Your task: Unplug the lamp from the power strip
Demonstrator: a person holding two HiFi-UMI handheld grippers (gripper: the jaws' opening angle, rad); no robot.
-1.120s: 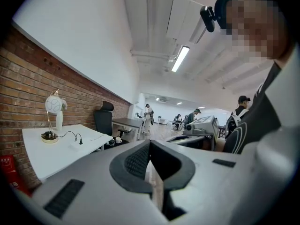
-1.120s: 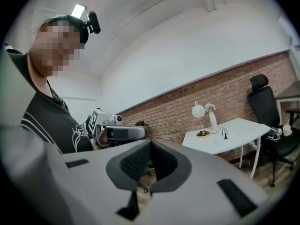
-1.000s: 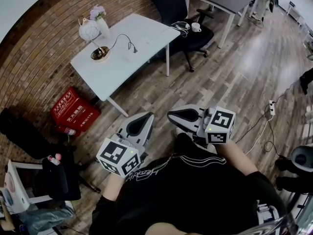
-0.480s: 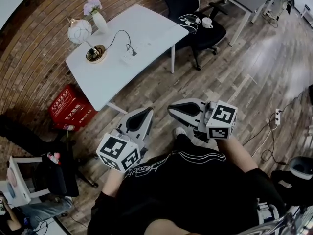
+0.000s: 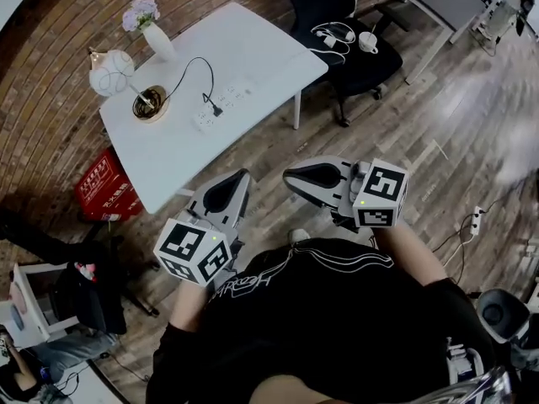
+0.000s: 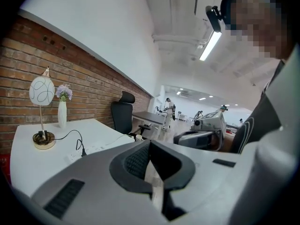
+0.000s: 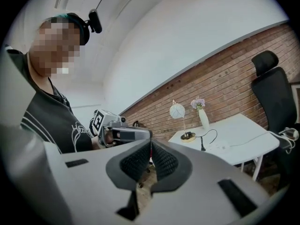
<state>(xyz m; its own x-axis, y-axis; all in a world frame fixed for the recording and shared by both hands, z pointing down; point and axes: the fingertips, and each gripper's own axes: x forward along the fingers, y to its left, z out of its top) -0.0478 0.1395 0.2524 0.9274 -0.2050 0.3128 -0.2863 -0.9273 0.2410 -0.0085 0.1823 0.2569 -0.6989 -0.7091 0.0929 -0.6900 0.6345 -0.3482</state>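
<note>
Ahead, the white table (image 5: 253,49) stands well apart from both grippers, with only bare floor between. Its lamp (image 5: 111,72) sits at the left end. The power strip (image 5: 232,99) lies mid-table, long axis along the near edge, holding the plug (image 5: 215,108). The left gripper (image 5: 226,194) is nearer. It and the right gripper (image 5: 313,178) are both pressed together, empty.

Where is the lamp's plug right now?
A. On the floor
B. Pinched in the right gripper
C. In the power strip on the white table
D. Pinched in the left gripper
C: the black plug stands in the power strip on the white table, its cord running back to the lamp; the left gripper and right gripper are shut and empty.
</note>
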